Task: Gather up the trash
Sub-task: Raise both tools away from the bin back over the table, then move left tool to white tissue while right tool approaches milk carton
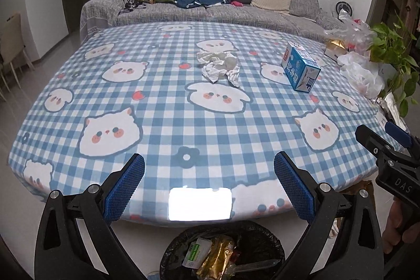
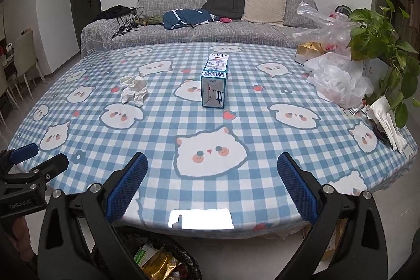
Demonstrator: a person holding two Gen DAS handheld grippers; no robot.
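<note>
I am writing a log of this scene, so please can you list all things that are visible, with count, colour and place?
crumpled tissue: one, white, on the table, left of the carton
milk carton: one, blue and white, lying mid-table
tablecloth: one, blue-white check with animal faces, covering the table
trash bin: one, black liner, on the floor at the near table edge, wrappers inside
plastic bags: several, clear and white, at the right table edge
plant: one, green, beside the bags
sofa: one, grey, behind the table
backpack: one, black, on the sofa
cushion: one, beige, on the sofa
left gripper: open, empty
right gripper: open, empty
</note>
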